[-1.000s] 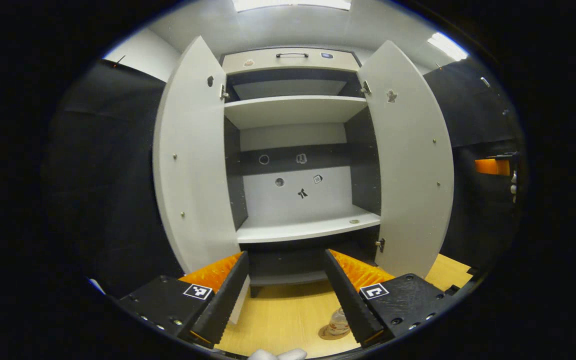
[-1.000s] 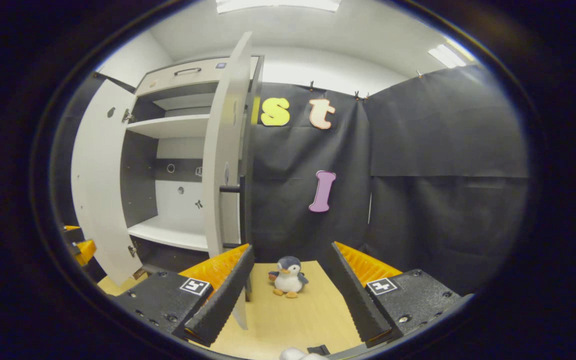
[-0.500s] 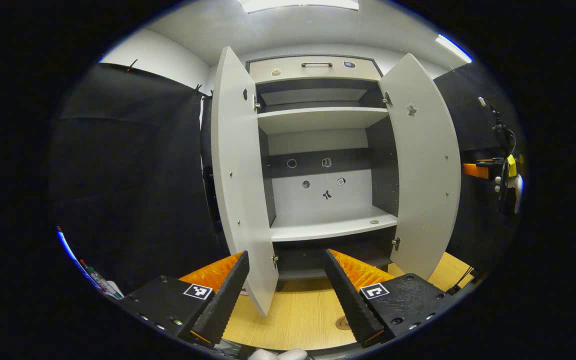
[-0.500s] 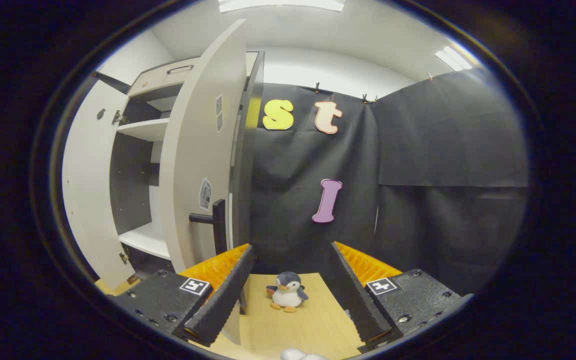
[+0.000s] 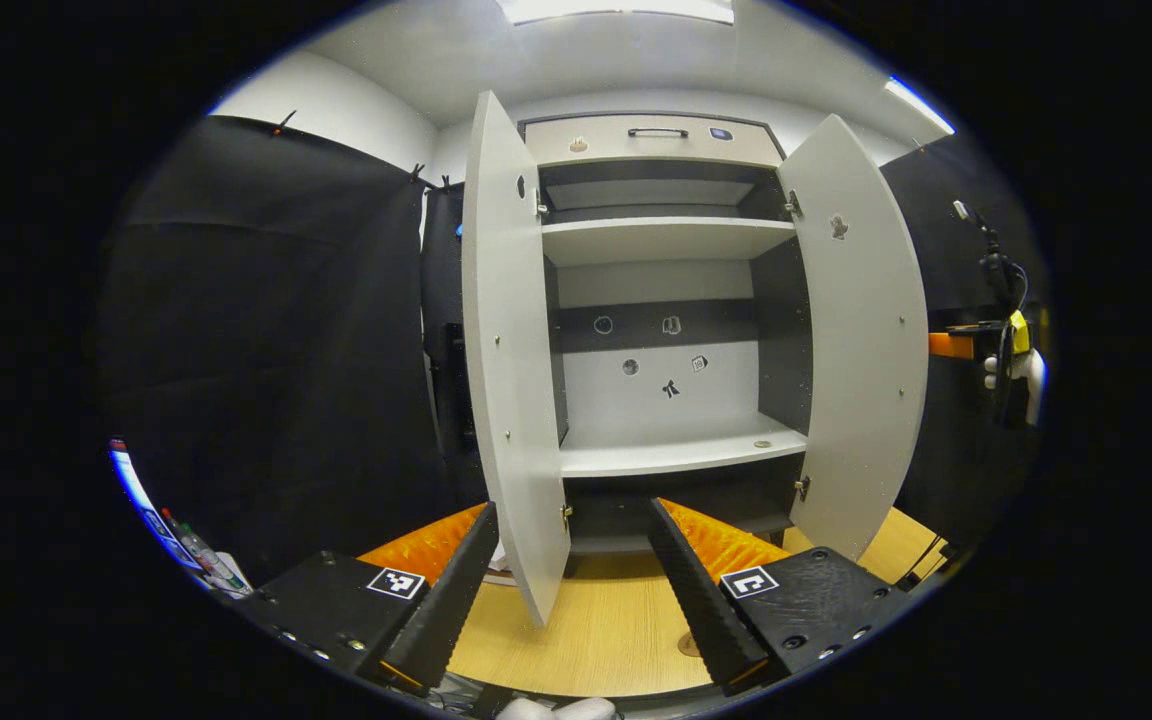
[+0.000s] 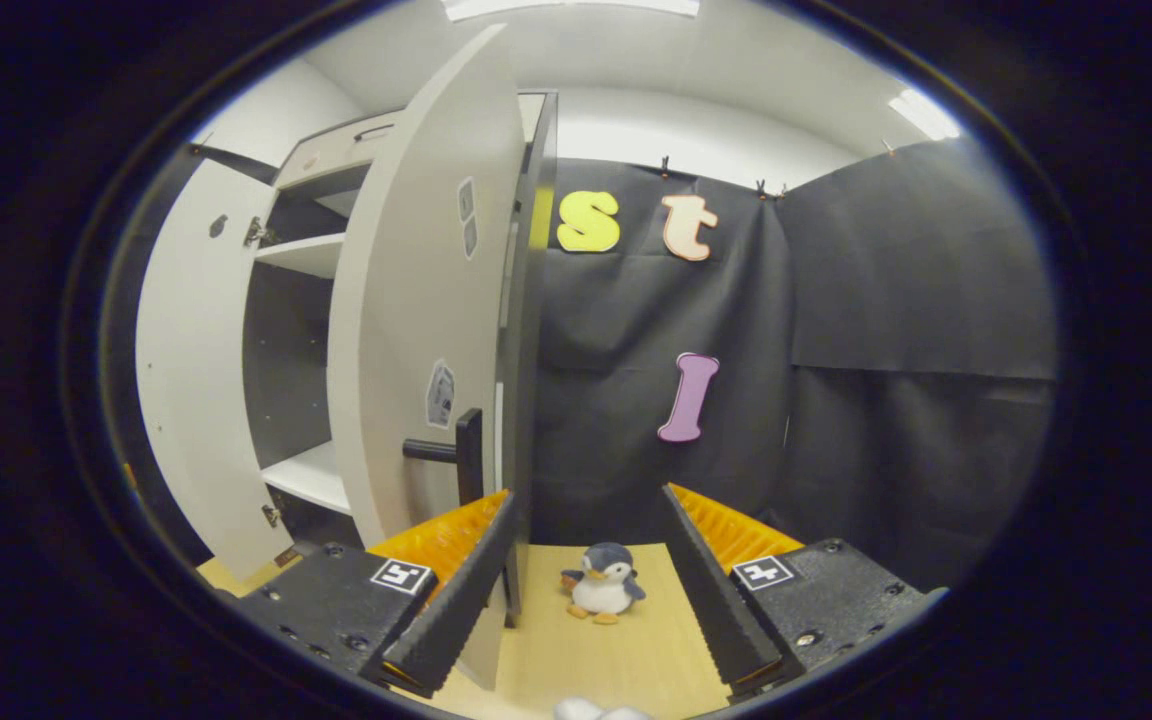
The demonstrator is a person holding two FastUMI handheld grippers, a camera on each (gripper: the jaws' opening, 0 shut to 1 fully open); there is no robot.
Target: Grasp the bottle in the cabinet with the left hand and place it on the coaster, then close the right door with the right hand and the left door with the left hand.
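The white cabinet stands with both doors swung open. In the left gripper view my left gripper (image 5: 571, 513) is open and holds nothing, and the left door (image 5: 511, 380) hangs edge-on just beyond its fingers. A sliver of the brown coaster (image 5: 688, 645) shows on the wooden table beside the right finger; the bottle is hidden. The right door (image 5: 861, 350) stands open farther right. In the right gripper view my right gripper (image 6: 588, 498) is open and empty. It sits beside the outer face of the right door (image 6: 426, 330), near its dark handle (image 6: 456, 455).
A small plush penguin (image 6: 604, 595) sits on the table between the right gripper's fingers, farther off. A small round object (image 5: 762, 443) lies on the lower shelf. Pens (image 5: 186, 545) lie at the far left. The other gripper, held by a hand (image 5: 1011, 370), shows at the right edge.
My left gripper has drawn back and swung left, so the left door now sits between its fingers and the bottle has left view. My right gripper has come round to the right door's outer face.
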